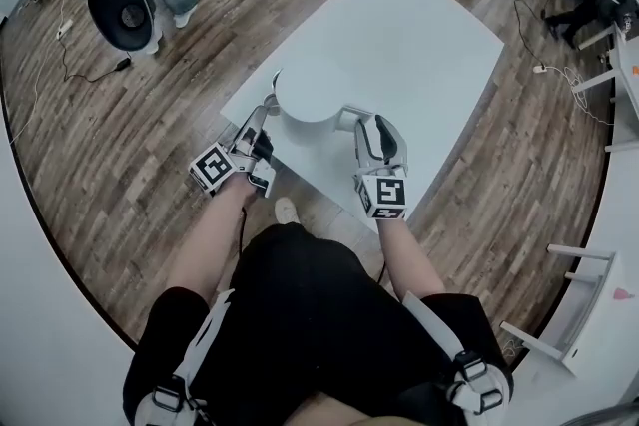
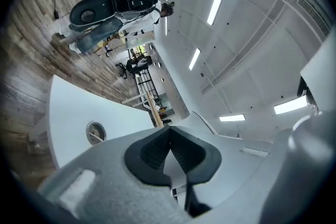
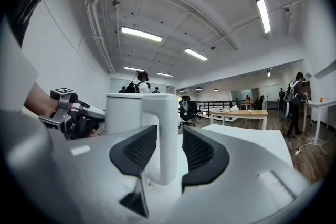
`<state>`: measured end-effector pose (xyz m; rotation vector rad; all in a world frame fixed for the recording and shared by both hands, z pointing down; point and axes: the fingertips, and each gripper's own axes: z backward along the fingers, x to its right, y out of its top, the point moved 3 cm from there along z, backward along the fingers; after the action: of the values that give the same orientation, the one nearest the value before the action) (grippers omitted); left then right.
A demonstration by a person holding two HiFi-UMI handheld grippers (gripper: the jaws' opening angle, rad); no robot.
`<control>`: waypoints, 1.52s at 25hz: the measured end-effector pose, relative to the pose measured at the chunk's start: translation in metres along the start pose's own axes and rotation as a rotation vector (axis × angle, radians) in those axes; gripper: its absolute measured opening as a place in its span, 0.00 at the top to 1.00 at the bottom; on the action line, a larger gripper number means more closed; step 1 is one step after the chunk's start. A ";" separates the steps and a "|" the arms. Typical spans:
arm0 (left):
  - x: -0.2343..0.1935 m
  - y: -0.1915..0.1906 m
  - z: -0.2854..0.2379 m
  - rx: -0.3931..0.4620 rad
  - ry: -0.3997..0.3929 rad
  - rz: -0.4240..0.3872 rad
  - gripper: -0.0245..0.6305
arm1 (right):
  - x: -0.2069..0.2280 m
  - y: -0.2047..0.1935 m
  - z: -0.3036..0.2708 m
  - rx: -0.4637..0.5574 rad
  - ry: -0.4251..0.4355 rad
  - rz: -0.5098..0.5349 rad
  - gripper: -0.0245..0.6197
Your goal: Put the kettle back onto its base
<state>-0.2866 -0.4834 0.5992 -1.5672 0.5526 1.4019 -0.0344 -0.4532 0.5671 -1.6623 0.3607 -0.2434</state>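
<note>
The right gripper [image 3: 164, 150] is standing wide around the kettle [image 1: 308, 93] handle [image 3: 167, 128]; the left gripper [image 2: 169, 152] is sitting closed, empty.

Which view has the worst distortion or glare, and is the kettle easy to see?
Head view: even light, fisheye-bent floor, white kettle barely stands out from white table. Left gripper view, the worst: rolled sideways, ceiling lights glare. Right gripper view: handle sharp, corners dark.
</note>
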 end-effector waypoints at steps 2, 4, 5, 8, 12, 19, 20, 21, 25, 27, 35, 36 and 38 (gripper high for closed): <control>0.008 -0.006 0.006 0.008 0.013 -0.036 0.97 | 0.004 0.009 0.015 0.013 0.020 0.015 0.73; 0.015 -0.012 0.014 0.013 0.025 -0.081 0.97 | 0.008 0.016 0.030 0.023 0.036 0.026 0.73; 0.020 -0.016 0.018 0.019 0.030 -0.104 0.97 | 0.010 0.018 0.037 0.025 0.043 0.027 0.74; 0.040 -0.029 0.028 0.041 0.033 -0.164 0.97 | 0.015 0.024 0.059 0.038 0.066 0.032 0.77; 0.065 -0.038 0.043 0.051 0.041 -0.296 0.97 | 0.015 0.040 0.076 0.086 0.115 0.045 0.82; 0.104 -0.050 0.069 0.079 0.055 -0.491 0.97 | 0.018 0.063 0.104 0.152 0.167 0.047 0.89; 0.107 -0.054 0.074 0.085 0.056 -0.495 0.97 | 0.018 0.064 0.109 0.157 0.174 0.045 0.89; 0.111 -0.059 0.079 0.090 0.058 -0.502 0.97 | 0.018 0.065 0.114 0.161 0.181 0.041 0.91; 0.126 -0.078 0.100 0.091 0.073 -0.567 0.97 | 0.017 0.066 0.133 0.172 0.211 0.026 0.94; 0.127 -0.080 0.107 0.082 0.103 -0.608 0.97 | 0.018 0.068 0.137 0.176 0.220 0.031 0.95; 0.131 -0.079 0.115 0.023 0.189 -0.891 0.97 | 0.020 0.062 0.148 0.151 0.188 -0.035 0.96; 0.131 -0.080 0.117 0.016 0.198 -0.923 0.97 | 0.021 0.060 0.150 0.144 0.171 -0.058 0.96; 0.133 -0.080 0.123 0.016 0.210 -0.959 0.97 | 0.020 0.057 0.155 0.135 0.137 -0.109 0.96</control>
<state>-0.2521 -0.3091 0.5121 -1.6334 -0.1002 0.5063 0.0357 -0.3231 0.4901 -1.5375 0.3490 -0.4557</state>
